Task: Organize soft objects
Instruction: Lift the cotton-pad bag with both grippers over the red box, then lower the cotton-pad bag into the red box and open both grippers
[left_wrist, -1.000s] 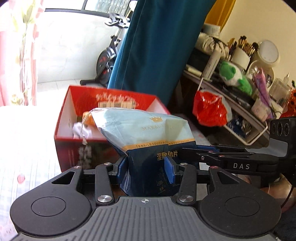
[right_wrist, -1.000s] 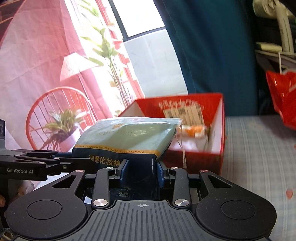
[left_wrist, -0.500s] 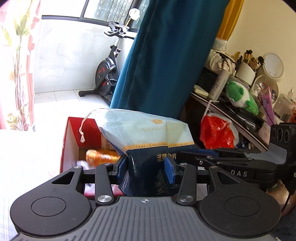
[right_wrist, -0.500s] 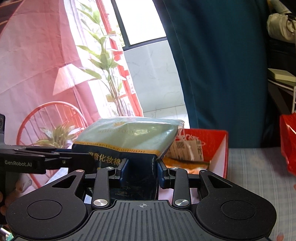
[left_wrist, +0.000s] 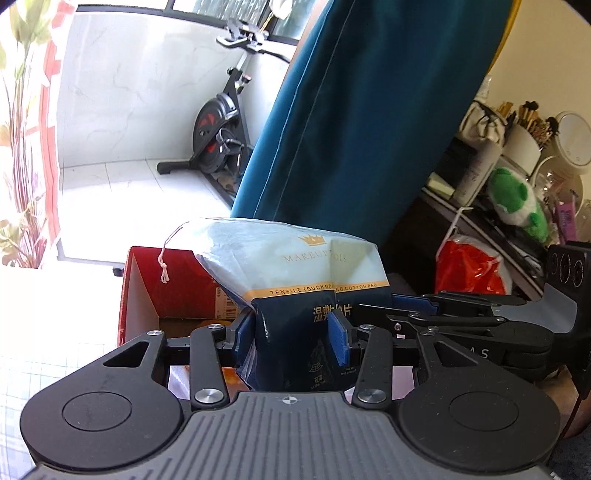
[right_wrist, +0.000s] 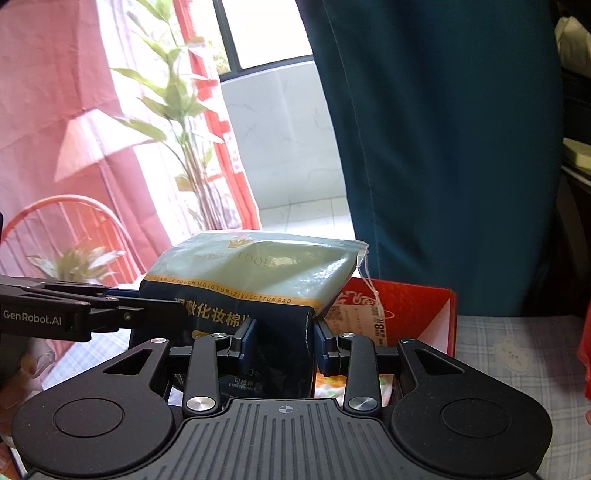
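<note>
Your left gripper (left_wrist: 293, 338) and right gripper (right_wrist: 282, 341) both clamp the cotton pad pack (left_wrist: 303, 280), held above the open red box (left_wrist: 147, 280) on the checked cloth (right_wrist: 517, 354), the teal curtain (left_wrist: 354, 110) hanging behind and a cluttered shelf (left_wrist: 480, 221) to the right.

sunlit tiled balcony floor (left_wrist: 110, 206), exercise bike (left_wrist: 221, 136), teal curtain (left_wrist: 351, 110)

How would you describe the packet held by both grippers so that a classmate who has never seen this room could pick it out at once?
Find the tall teal curtain, then the open red box below it on the checked cloth. In front of the box, the left gripper and right gripper both pinch the cotton pad packet. Only it is pale blue above, navy below, with a gold band and crown.
</note>
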